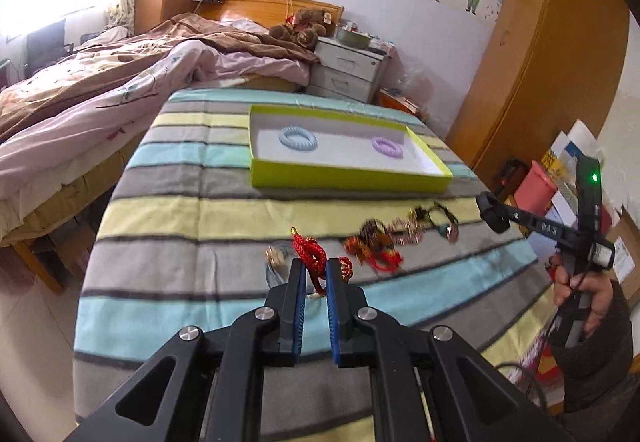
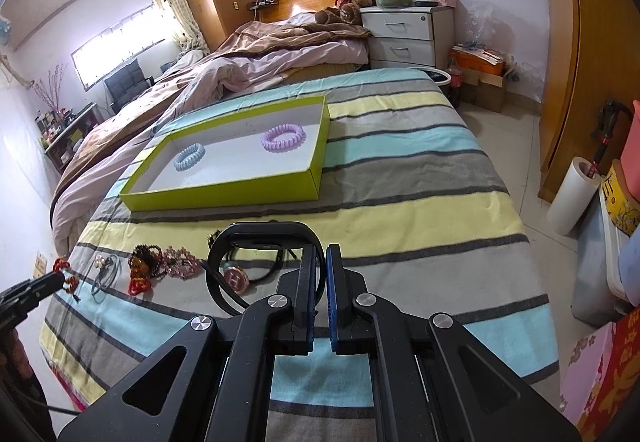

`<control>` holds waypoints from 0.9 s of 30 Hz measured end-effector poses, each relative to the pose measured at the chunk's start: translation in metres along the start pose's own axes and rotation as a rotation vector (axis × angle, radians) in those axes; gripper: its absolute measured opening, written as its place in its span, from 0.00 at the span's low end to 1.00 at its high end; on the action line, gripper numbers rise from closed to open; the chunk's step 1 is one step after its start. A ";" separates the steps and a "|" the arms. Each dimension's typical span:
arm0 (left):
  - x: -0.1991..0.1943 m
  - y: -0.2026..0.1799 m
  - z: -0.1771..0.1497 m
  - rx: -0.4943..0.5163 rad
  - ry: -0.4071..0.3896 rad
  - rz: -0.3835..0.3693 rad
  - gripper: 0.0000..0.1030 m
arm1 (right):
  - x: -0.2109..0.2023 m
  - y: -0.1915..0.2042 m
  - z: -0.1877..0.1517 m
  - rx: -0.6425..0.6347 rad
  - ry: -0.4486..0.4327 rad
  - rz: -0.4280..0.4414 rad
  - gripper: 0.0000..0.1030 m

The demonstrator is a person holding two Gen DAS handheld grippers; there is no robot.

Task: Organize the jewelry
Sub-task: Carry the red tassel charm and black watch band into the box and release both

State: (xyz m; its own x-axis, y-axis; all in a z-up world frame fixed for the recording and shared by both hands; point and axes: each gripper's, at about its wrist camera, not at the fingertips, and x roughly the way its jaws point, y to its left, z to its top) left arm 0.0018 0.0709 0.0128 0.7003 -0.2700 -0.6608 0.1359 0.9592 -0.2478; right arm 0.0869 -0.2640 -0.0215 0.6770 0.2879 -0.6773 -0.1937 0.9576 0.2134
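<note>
Left gripper (image 1: 316,274) jaws clamped on red braided cord (image 1: 308,248), lifted off striped blanket (image 1: 180,217). Right gripper (image 2: 320,262) jaws closed on black watch band (image 2: 256,242), which loops out left of the fingers. Loose jewelry row on blanket between grippers: beaded bracelets (image 2: 146,262), pink crystal piece (image 2: 182,266), round pink "H" charm (image 2: 235,278), thin blue cord (image 2: 105,276). Beyond the row, green tray (image 2: 224,187), white inside, holds blue coil tie (image 2: 189,155) and purple coil tie (image 2: 283,136), well apart.
</note>
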 end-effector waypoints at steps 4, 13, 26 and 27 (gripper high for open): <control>0.007 0.000 0.024 0.026 -0.013 0.010 0.10 | -0.001 0.007 0.017 -0.011 -0.018 0.006 0.05; 0.031 0.003 0.077 0.060 -0.024 0.004 0.10 | 0.011 0.028 0.064 -0.045 -0.044 0.031 0.05; 0.099 0.010 0.126 0.059 0.025 -0.011 0.10 | 0.083 0.058 0.116 -0.112 0.023 0.034 0.05; 0.105 0.010 0.128 0.059 0.032 -0.017 0.10 | 0.090 0.059 0.119 -0.116 0.033 0.034 0.05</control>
State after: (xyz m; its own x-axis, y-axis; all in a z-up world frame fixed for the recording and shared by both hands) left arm 0.1664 0.0634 0.0320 0.6749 -0.2879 -0.6794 0.1891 0.9575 -0.2179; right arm 0.2205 -0.1827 0.0137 0.6455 0.3184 -0.6942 -0.2981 0.9419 0.1549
